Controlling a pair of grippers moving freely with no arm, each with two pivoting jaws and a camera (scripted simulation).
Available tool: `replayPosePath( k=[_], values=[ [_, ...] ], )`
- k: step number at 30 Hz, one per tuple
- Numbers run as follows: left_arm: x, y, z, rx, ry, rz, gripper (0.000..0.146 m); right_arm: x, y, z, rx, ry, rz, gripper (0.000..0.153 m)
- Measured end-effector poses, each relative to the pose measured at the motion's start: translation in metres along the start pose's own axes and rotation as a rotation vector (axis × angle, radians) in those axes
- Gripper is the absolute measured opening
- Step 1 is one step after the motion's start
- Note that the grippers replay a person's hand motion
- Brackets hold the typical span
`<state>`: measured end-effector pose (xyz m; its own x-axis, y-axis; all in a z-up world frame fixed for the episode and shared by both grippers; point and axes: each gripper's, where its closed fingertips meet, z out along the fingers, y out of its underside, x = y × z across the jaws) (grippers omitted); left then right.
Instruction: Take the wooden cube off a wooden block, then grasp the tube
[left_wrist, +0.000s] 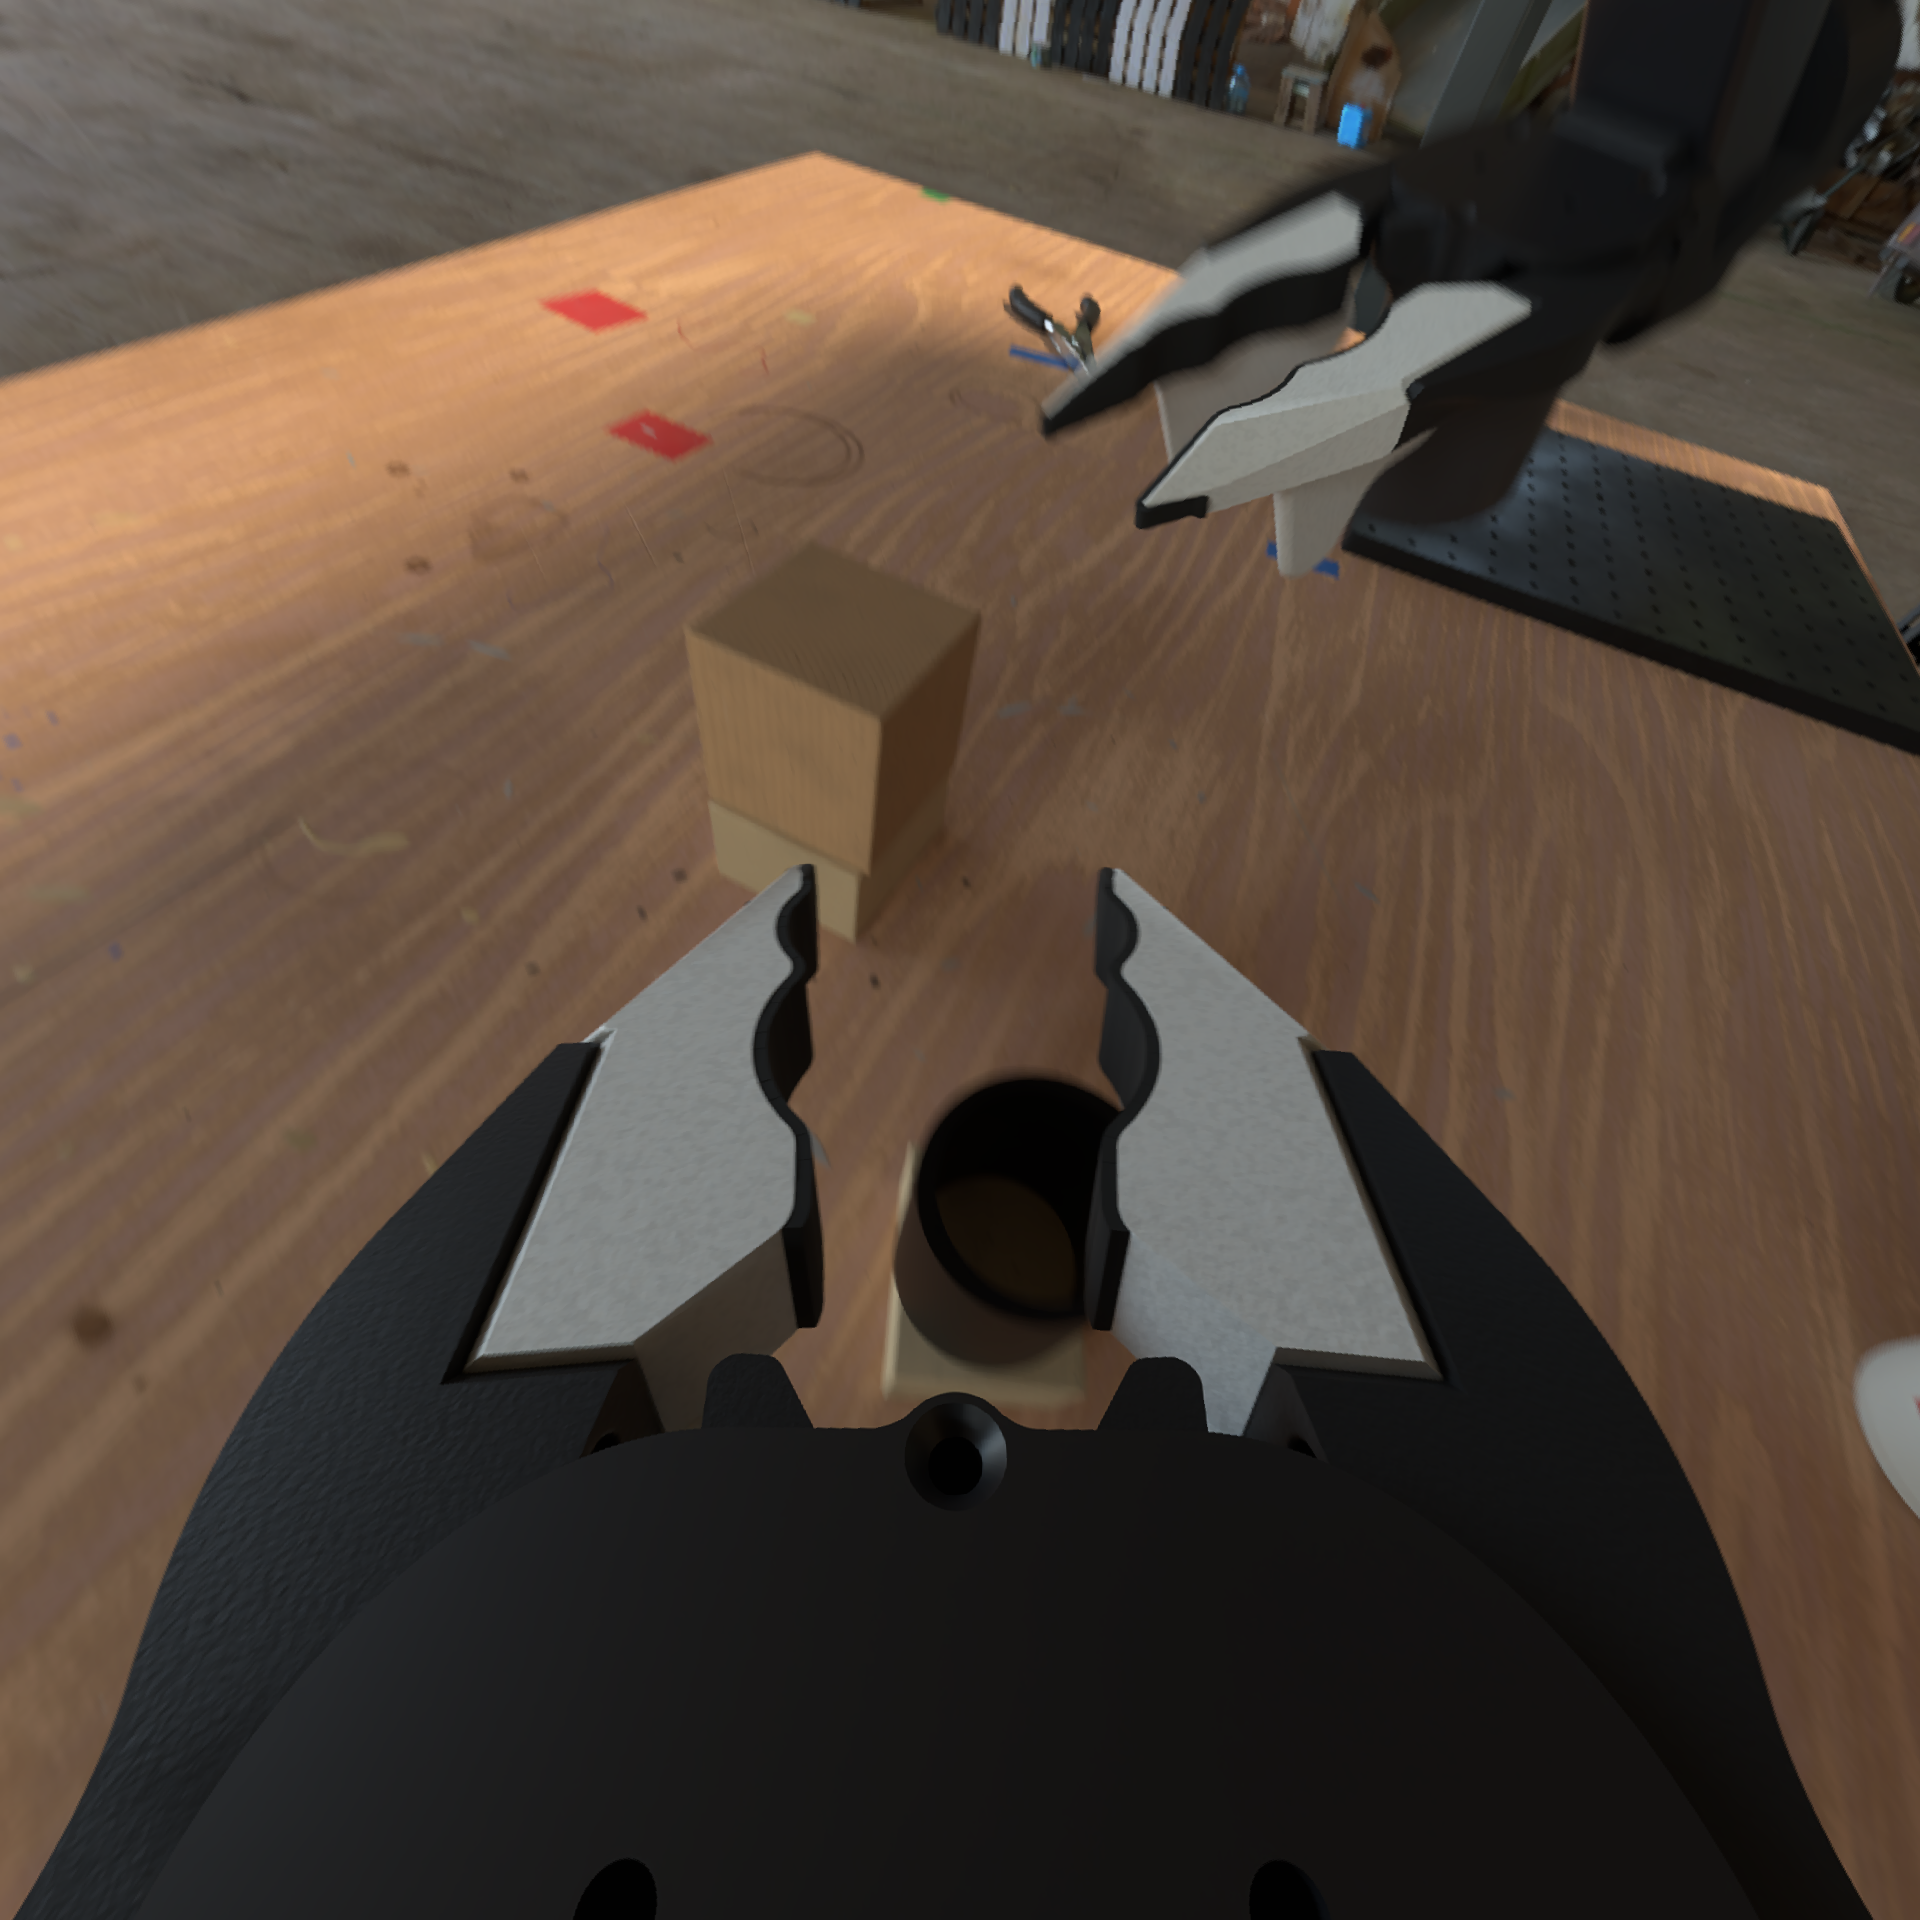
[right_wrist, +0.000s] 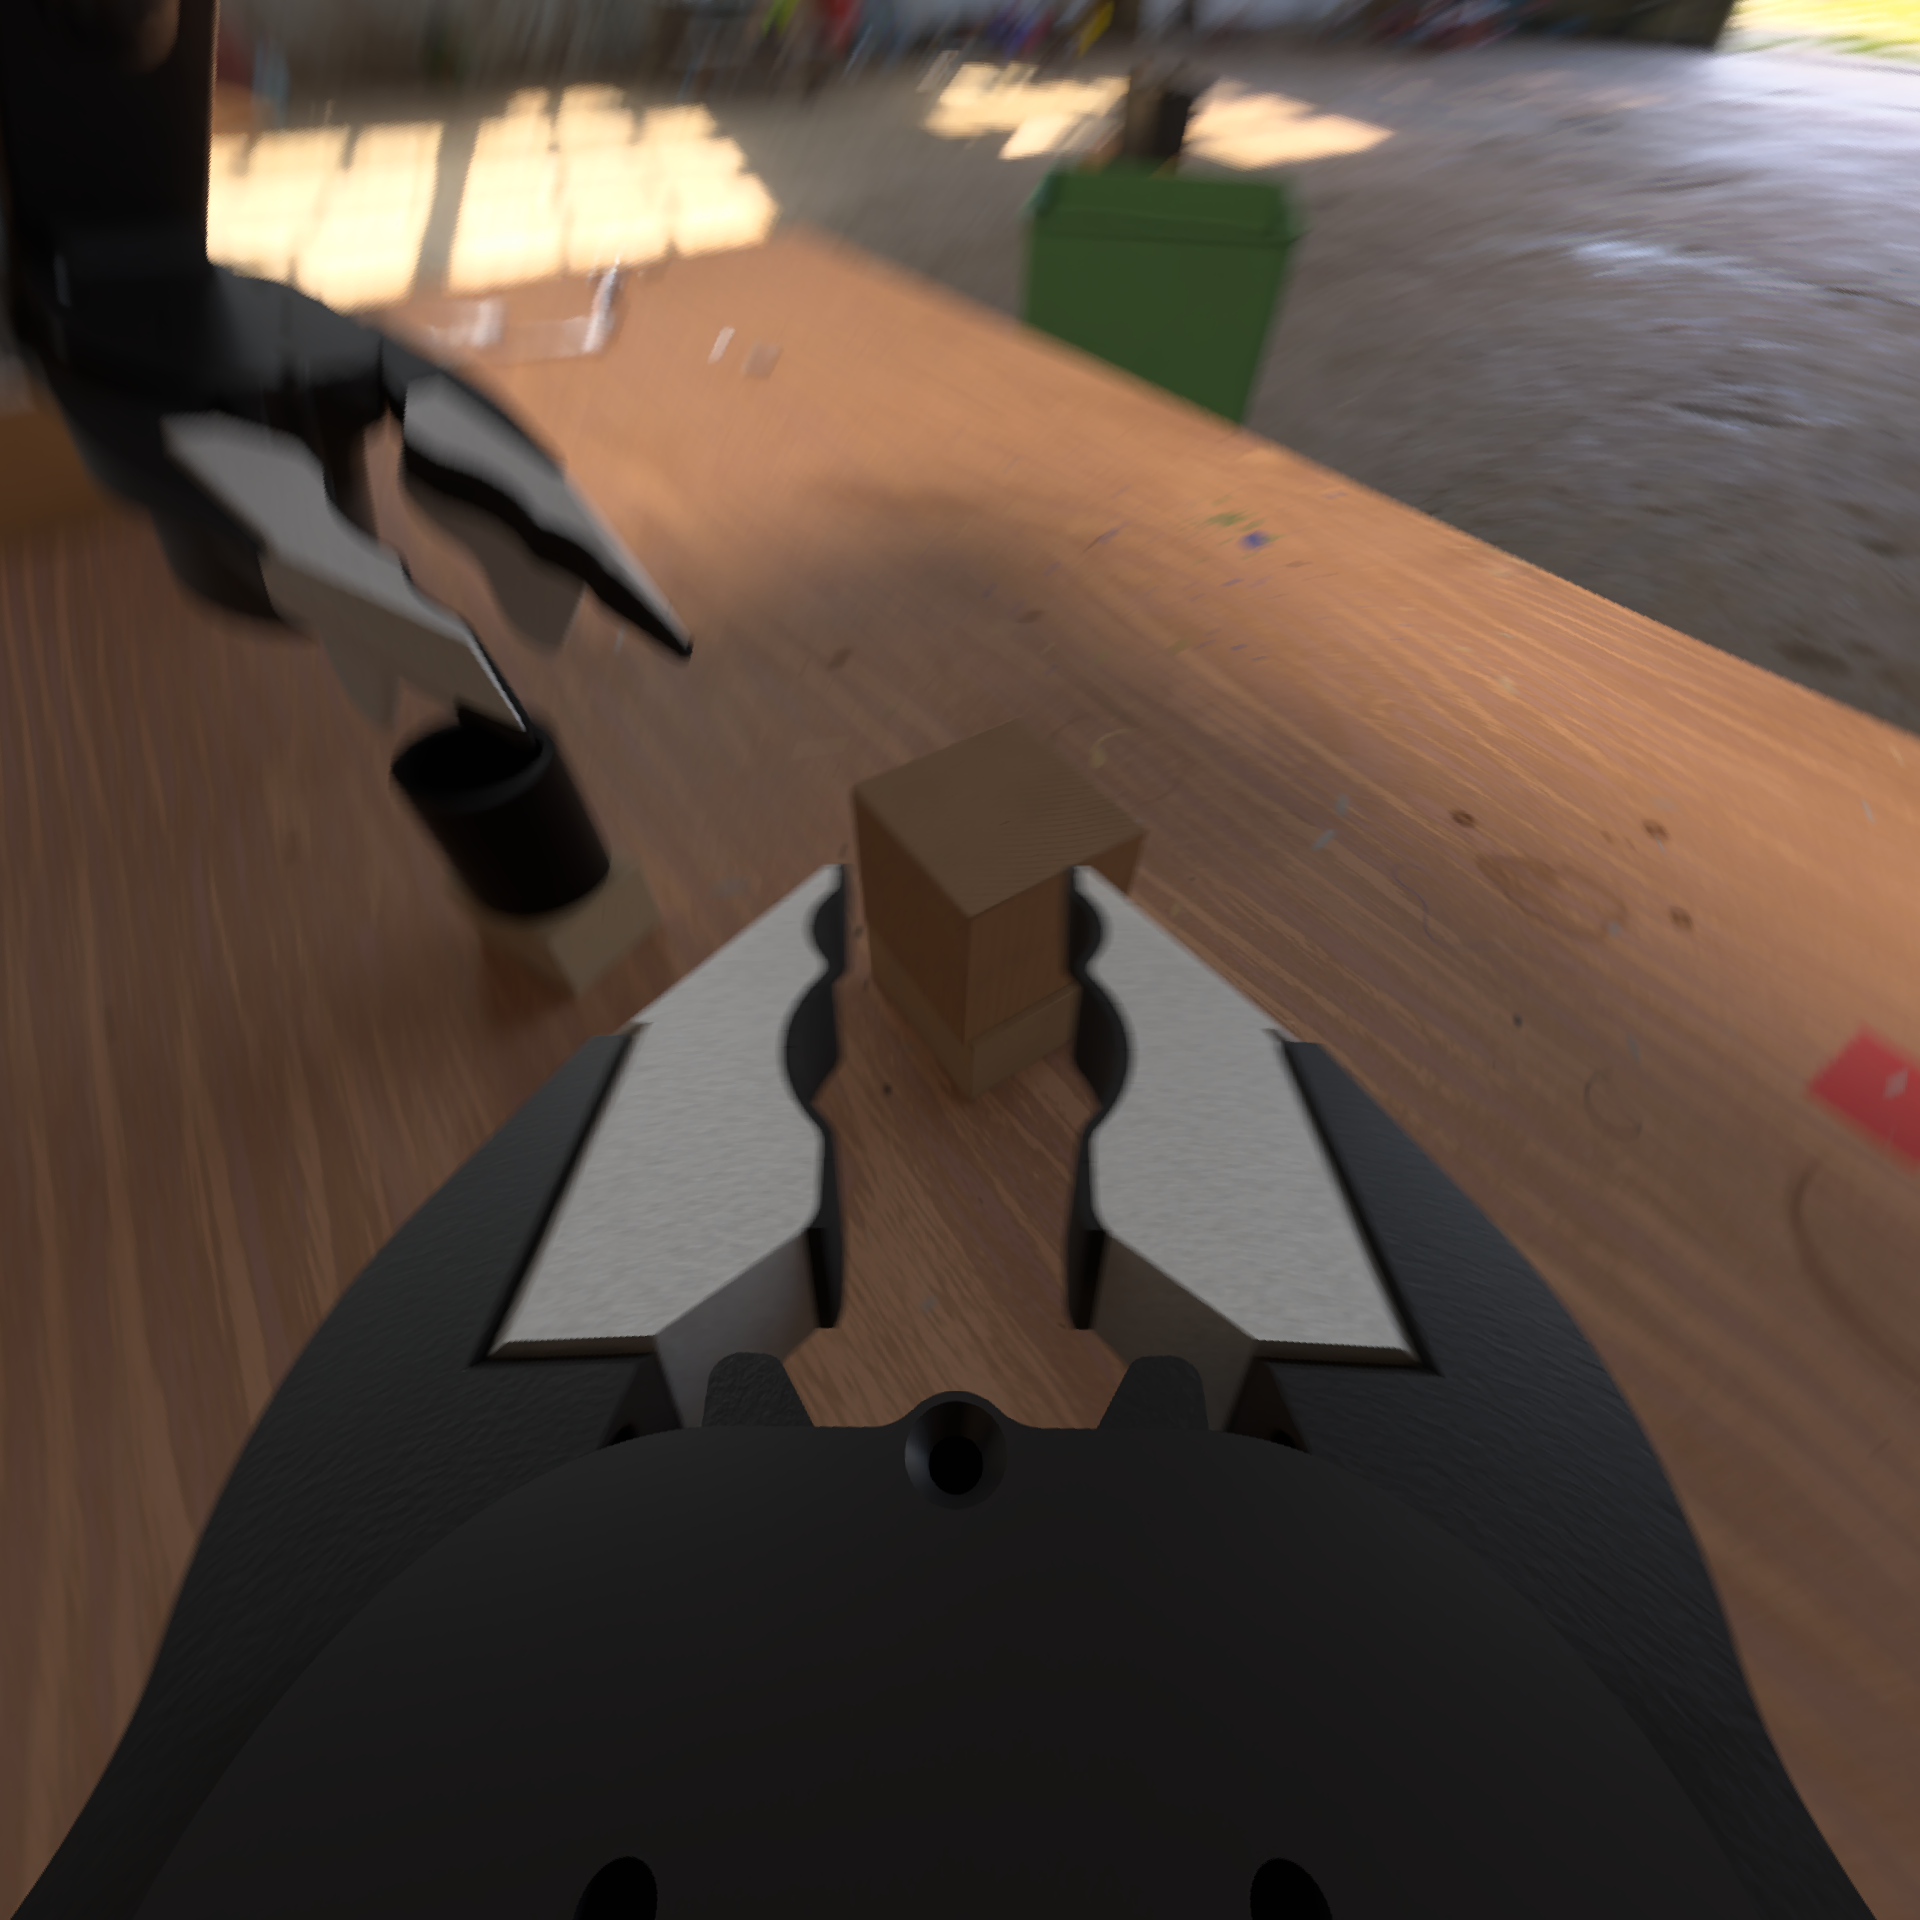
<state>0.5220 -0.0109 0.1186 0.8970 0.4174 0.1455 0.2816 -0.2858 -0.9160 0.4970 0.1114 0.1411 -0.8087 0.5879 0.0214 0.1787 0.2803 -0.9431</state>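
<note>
A brown wooden cube stands on a paler wooden block at mid-table. It also shows in the right wrist view on its block. A black tube stands upright on a second pale block. My left gripper is open, hovering over the tube, which lies between its fingers, close to the right one. In the right wrist view, one left fingertip sits at the rim of the tube. My right gripper is open, framing the cube; in the left wrist view it hangs above and beyond it, apart.
A black perforated plate lies at the table's far right corner. Two red squares and a small hand tool lie farther back. A green bin stands on the floor past the table edge.
</note>
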Motion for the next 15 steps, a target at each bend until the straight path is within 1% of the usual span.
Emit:
replayPosePath(
  k=[1, 2, 4, 6, 7, 8, 10, 12, 13, 15],
  values=[
    [0.005, 0.010, -0.006, -0.015, 0.004, -0.006, 0.061, -0.007, 0.003, 0.004, -0.079, -0.048, -0.108, 0.062],
    [0.009, 0.020, -0.011, -0.024, 0.002, -0.001, 0.064, -0.009, 0.009, 0.008, -0.196, -0.067, -0.249, 0.074],
    [0.013, 0.041, -0.017, -0.035, -0.021, 0.031, 0.064, -0.004, 0.013, 0.019, -0.389, -0.050, -0.500, 0.078],
    [0.018, 0.055, -0.017, -0.069, -0.012, 0.037, 0.063, 0.000, 0.010, 0.034, -0.479, -0.074, -0.663, 0.077],
    [0.020, 0.057, -0.016, -0.083, 0.010, 0.030, 0.063, 0.002, 0.010, 0.042, -0.510, -0.110, -0.703, 0.076],
    [0.021, 0.057, -0.015, -0.087, 0.031, 0.024, 0.063, 0.005, 0.012, 0.049, -0.561, -0.152, -0.707, 0.074],
    [0.024, 0.059, -0.014, -0.090, 0.062, 0.015, 0.063, 0.012, 0.022, 0.060, -0.722, -0.225, -0.666, 0.075],
    [0.023, 0.065, -0.013, -0.116, 0.069, 0.023, 0.063, 0.019, 0.033, 0.069, -0.873, -0.234, -0.620, 0.082],
    [0.023, 0.068, -0.013, -0.133, 0.062, 0.032, 0.062, 0.019, 0.040, 0.073, -0.927, -0.260, -0.604, 0.083],
    [0.022, 0.071, -0.013, -0.146, 0.049, 0.052, 0.061, 0.016, 0.049, 0.080, -0.957, -0.309, -0.569, 0.080]
  ],
)
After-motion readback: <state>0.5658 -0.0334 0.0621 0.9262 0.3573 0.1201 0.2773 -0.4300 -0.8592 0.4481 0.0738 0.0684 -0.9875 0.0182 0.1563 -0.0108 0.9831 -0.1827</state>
